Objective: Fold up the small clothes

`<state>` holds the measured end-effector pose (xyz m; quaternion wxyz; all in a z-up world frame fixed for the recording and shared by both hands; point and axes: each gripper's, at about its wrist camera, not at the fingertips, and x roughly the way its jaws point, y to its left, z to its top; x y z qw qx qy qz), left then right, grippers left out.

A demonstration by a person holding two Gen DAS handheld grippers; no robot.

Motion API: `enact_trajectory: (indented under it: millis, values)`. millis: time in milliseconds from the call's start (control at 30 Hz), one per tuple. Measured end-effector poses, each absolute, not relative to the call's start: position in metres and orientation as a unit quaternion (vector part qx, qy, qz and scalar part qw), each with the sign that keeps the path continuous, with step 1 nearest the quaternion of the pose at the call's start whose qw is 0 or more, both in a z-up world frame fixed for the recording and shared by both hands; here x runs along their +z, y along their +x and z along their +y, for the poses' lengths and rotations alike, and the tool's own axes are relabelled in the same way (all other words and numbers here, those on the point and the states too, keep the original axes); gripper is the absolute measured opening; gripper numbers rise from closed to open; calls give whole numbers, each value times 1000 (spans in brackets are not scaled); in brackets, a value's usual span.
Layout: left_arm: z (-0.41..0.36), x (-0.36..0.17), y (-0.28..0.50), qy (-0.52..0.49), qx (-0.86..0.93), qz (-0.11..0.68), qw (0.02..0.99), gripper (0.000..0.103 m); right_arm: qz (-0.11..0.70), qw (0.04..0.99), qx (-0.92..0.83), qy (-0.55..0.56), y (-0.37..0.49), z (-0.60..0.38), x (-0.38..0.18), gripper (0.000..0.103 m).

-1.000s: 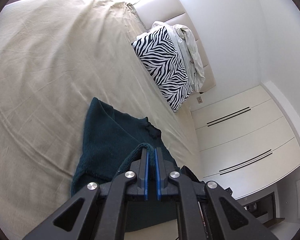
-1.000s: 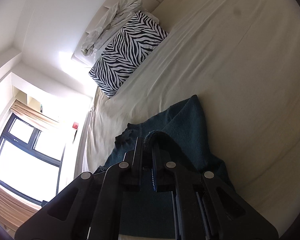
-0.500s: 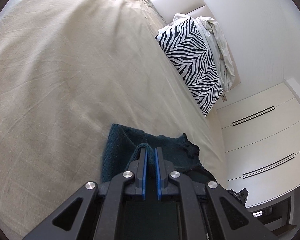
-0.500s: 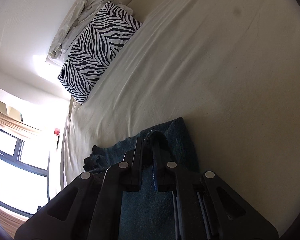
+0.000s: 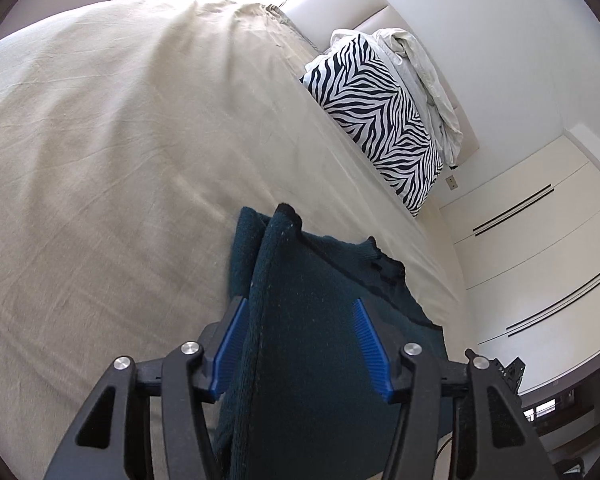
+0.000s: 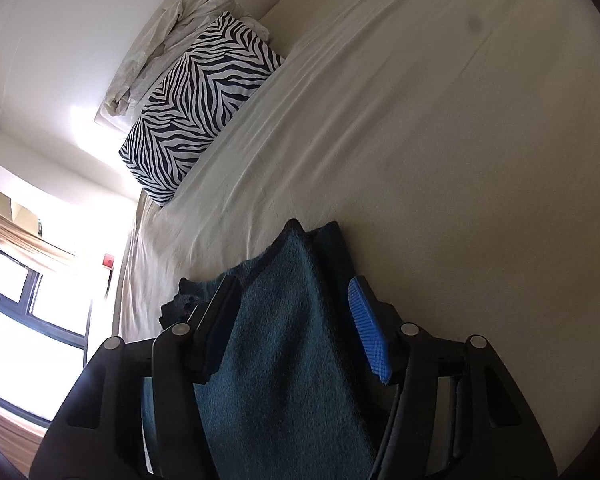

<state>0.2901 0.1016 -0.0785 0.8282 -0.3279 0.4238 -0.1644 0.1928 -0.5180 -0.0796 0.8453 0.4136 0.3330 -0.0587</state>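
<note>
Left wrist view — left gripper (image 5: 300,320) gaping wide around the teal garment (image 5: 312,340) lying on the bed (image 5: 100,140); right gripper (image 6: 296,304) likewise spread, gripping nothing — best backing away slowly, avoiding snagging the fold.

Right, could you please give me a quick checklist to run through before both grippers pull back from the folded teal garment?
1. Left gripper open: ok, blue pads spread wide.
2. Right gripper open: ok, pads spread apart.
3. Teal garment free of the pads: cannot tell; cloth stands up between the jaws in both views and may touch a left pad.
4. Garment resting on the bed sheet: cannot tell; its raised corner points up.
5. Fold neat, edges aligned: cannot tell; the grippers hide most of it.
6. Zebra pillow clear of the work area: ok, far off by the headboard.
</note>
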Motion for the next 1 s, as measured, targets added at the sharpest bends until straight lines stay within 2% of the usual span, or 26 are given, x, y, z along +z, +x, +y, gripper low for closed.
enact_trajectory:
  millis: [367, 467, 567, 667, 800, 1000]
  values:
    - [93, -96, 208, -268, -140, 441, 845, 56, 384, 879, -57, 277, 108, -461, -79, 56]
    - [88, -98, 202, -248, -138, 442, 851, 50, 388, 879, -58, 272, 93, -458, -82, 54]
    - [83, -99, 202, -225, -134, 440, 859, 48, 389, 879, -61, 269, 81, -459, -84, 54]
    - [81, -104, 203, -214, -124, 443, 862, 39, 393, 880, -71, 257, 73, -459, -86, 53]
    - [78, -102, 200, -192, -116, 437, 871, 34, 391, 884, -71, 248, 67, -459, -86, 51]
    - [70, -98, 198, -161, -115, 431, 881, 29, 408, 880, -70, 232, 72, -459, -92, 39]
